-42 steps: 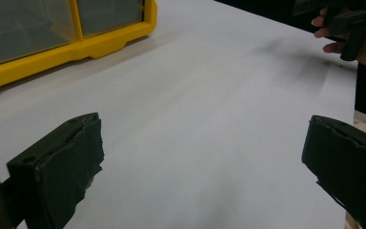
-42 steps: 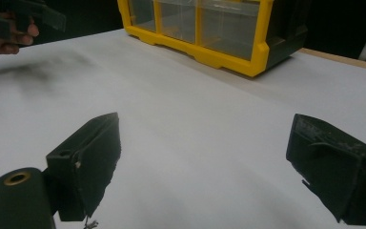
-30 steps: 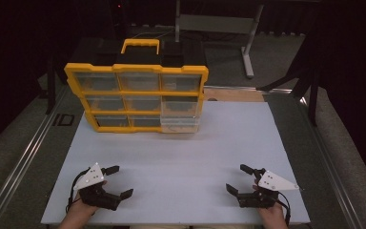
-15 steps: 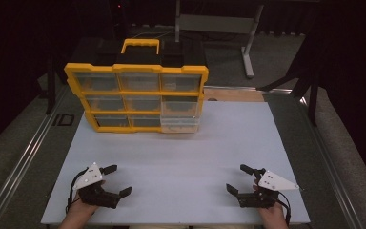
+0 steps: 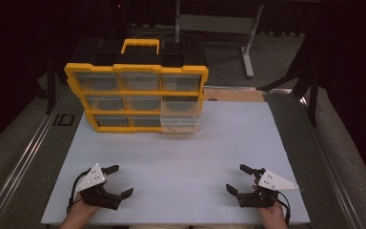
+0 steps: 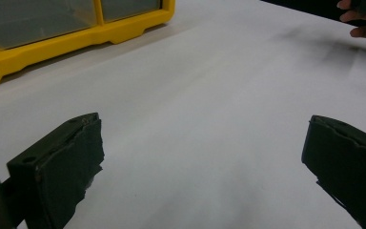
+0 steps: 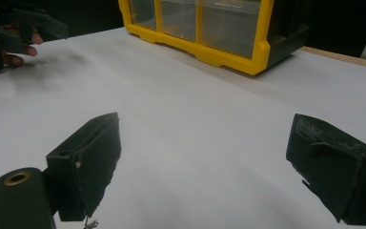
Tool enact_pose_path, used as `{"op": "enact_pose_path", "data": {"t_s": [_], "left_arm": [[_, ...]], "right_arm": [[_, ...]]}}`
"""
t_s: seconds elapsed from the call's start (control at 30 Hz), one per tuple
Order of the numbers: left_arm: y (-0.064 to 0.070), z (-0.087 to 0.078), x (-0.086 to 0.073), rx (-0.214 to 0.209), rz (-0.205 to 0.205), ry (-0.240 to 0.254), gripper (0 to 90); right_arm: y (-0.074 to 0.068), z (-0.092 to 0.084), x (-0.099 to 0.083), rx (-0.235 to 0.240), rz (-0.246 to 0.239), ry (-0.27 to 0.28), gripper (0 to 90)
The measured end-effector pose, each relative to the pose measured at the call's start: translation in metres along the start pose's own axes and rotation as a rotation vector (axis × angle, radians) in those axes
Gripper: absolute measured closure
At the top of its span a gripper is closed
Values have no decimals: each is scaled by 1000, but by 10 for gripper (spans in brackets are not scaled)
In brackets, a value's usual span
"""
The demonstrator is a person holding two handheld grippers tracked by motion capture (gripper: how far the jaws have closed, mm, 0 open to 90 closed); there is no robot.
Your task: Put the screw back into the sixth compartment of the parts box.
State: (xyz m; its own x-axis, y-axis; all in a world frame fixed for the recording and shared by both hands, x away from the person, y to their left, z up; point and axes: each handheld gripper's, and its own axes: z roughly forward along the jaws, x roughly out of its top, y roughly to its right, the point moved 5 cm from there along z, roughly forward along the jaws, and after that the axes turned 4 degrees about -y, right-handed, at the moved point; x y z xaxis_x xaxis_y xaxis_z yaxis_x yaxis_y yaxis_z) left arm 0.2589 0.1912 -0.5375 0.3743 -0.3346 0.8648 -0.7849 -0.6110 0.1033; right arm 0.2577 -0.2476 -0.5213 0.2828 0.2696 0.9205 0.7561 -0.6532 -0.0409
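A yellow organizer case (image 5: 136, 98) with clear drawers stands upright at the back of the white table top (image 5: 181, 152); it also appears in the left gripper view (image 6: 66, 33) and the right gripper view (image 7: 205, 28). My left gripper (image 5: 117, 181) rests near the front left edge, open, with nothing between its jaws (image 6: 198, 157). My right gripper (image 5: 238, 178) rests near the front right edge, also open and empty (image 7: 205, 157). One lower right drawer (image 5: 180, 125) of the case sticks out slightly.
A black box with a yellow handle (image 5: 140, 47) sits behind the case. A metal stand (image 5: 248, 52) rises beyond the table. A wooden strip (image 5: 233, 94) shows at the table's back right. Dark floor surrounds the table.
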Motion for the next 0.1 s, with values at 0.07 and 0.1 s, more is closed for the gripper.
{"op": "enact_pose_path", "data": {"t_s": [0.07, 0.1], "left_arm": [[0, 0, 0, -1, 2, -2, 10], [0, 0, 0, -1, 3, -3, 10]], "right_arm": [[0, 0, 0, 0, 0, -1, 113], [0, 0, 0, 0, 0, -1, 113]]}}
